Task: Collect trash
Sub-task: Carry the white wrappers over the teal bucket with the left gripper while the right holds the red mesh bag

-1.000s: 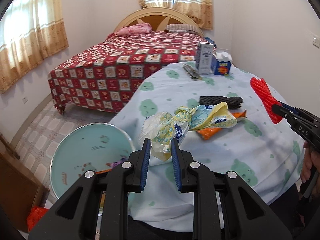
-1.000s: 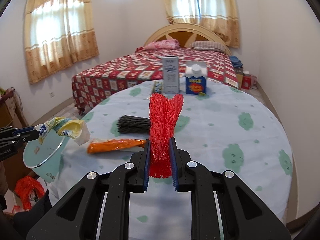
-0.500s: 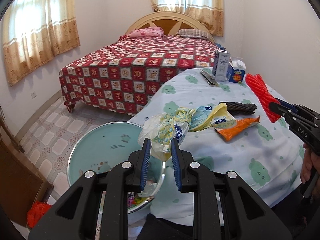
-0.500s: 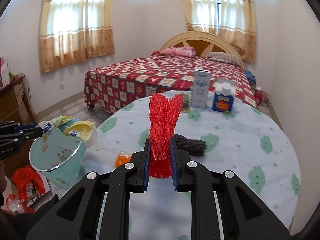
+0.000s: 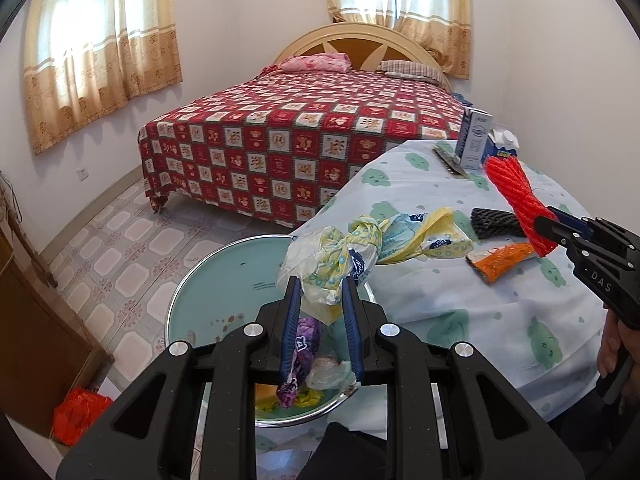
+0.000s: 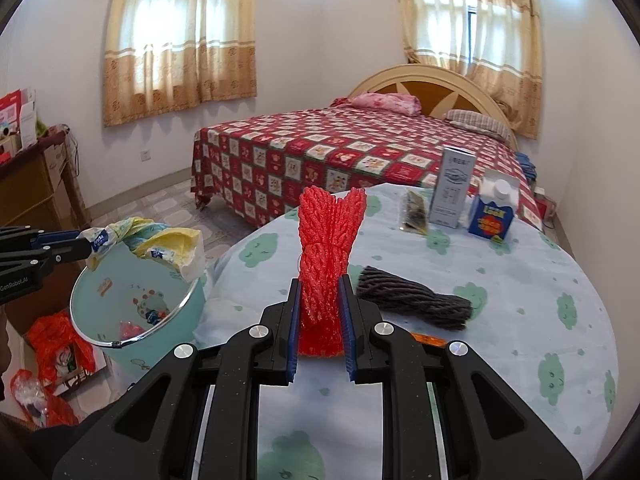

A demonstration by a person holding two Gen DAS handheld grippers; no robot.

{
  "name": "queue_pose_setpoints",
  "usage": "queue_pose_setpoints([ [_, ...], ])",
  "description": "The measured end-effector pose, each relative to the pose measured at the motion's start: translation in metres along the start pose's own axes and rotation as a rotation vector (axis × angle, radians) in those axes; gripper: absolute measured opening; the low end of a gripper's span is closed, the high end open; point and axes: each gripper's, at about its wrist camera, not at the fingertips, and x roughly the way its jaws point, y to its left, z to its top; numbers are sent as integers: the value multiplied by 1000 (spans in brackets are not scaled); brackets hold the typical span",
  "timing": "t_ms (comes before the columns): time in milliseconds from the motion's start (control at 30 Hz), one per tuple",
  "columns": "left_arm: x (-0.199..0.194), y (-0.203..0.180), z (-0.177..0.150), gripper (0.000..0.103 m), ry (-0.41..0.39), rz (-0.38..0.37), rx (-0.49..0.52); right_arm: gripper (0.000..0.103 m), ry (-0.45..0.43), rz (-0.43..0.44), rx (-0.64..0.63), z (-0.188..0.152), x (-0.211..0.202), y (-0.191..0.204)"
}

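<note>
My left gripper is shut on a crumpled bundle of plastic bags, yellow, white and blue, and holds it over the rim of a pale teal trash bin that has trash in its bottom. It also shows in the right wrist view above the bin. My right gripper is shut on a red foam net above the table; the net shows in the left wrist view. A black foam net and an orange wrapper lie on the table.
The round table has a cloud-print cloth; a tall grey carton, a blue carton and a flat dark packet stand at its far side. A bed lies behind. Red bags and a wooden cabinet are left of the bin.
Both grippers have moved left, away from the table's middle. The left one has carried the bag bundle from above the table to above the bin. The right keeps the red net.
</note>
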Motion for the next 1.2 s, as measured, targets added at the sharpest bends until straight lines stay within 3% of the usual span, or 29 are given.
queue_pose_setpoints([
  [1200, -3, 61, -10, 22, 12, 77, -108, 19, 23, 97, -121, 16, 34, 71],
])
